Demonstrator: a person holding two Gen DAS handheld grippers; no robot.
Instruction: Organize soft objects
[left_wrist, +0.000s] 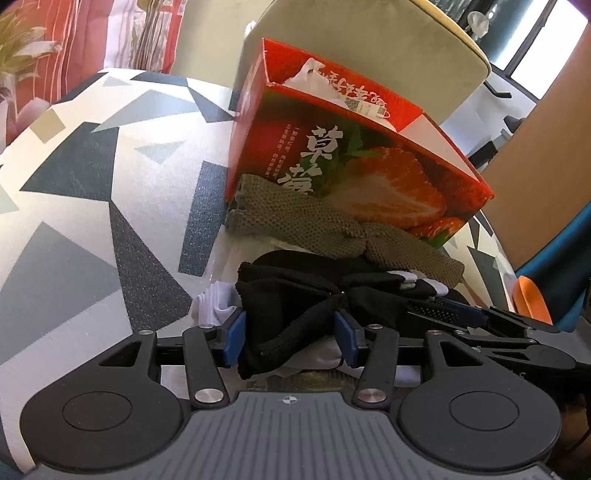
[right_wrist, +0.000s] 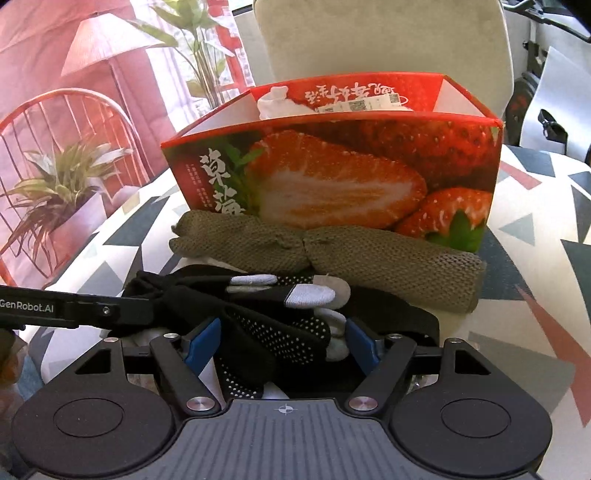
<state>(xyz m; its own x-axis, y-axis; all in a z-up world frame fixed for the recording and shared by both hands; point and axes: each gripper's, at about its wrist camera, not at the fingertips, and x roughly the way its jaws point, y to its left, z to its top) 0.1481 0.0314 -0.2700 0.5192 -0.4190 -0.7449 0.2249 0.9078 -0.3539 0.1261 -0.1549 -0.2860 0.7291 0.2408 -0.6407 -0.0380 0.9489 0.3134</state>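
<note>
Gripping dark garments beside the strawberry box (right_wrist: 332, 177).
Left gripper (left_wrist: 291, 338) pinches black fabric (left_wrist: 295, 310); right gripper (right_wrist: 284, 343) pinches dotted glove (right_wrist: 280, 332). Next: lift into box.

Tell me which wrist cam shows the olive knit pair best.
Right wrist: the olive knit pair lies full length before the strawberry box, unobstructed. Left wrist shows it slanted, its right end partly behind black fabric.
</note>
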